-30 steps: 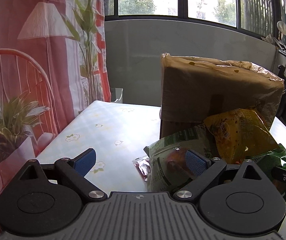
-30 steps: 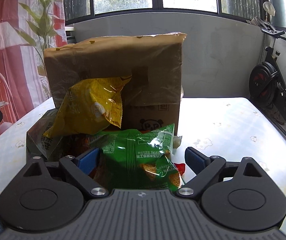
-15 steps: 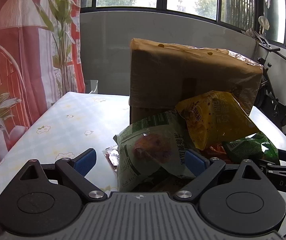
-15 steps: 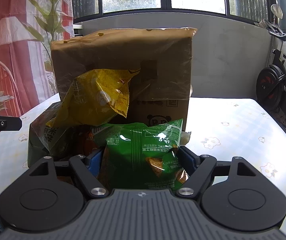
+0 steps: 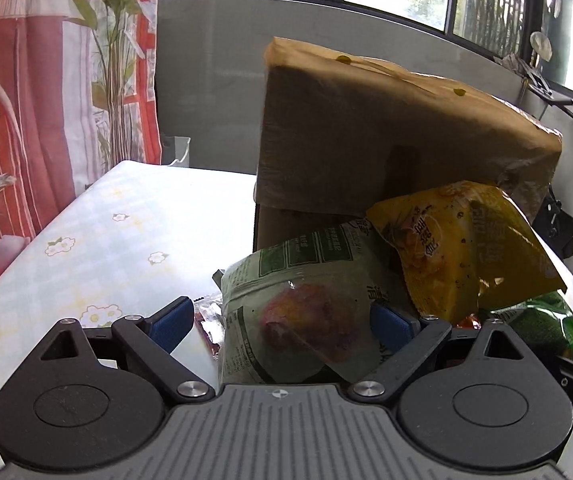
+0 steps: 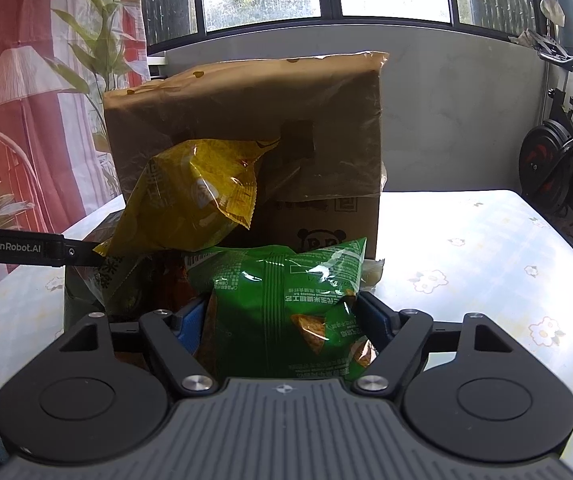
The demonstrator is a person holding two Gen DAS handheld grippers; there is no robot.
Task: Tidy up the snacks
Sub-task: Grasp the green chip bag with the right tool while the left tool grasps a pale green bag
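A pile of snack bags leans on a brown cardboard box on the table. My left gripper is open around a pale green bag, its jaws wide on either side; touching cannot be told. A yellow bag lies on top of the pile, also in the right wrist view. My right gripper has closed on a bright green chip bag, fingers pressing both sides. The box also shows behind it.
A small red sachet lies on the floral tablecloth by my left finger. A pink curtain hangs at left. An exercise bike stands at right. The left gripper's arm shows at the right view's left edge.
My left gripper moved forward so the pale green bag sits between its jaws. My right gripper's fingers closed in onto the bright green bag.
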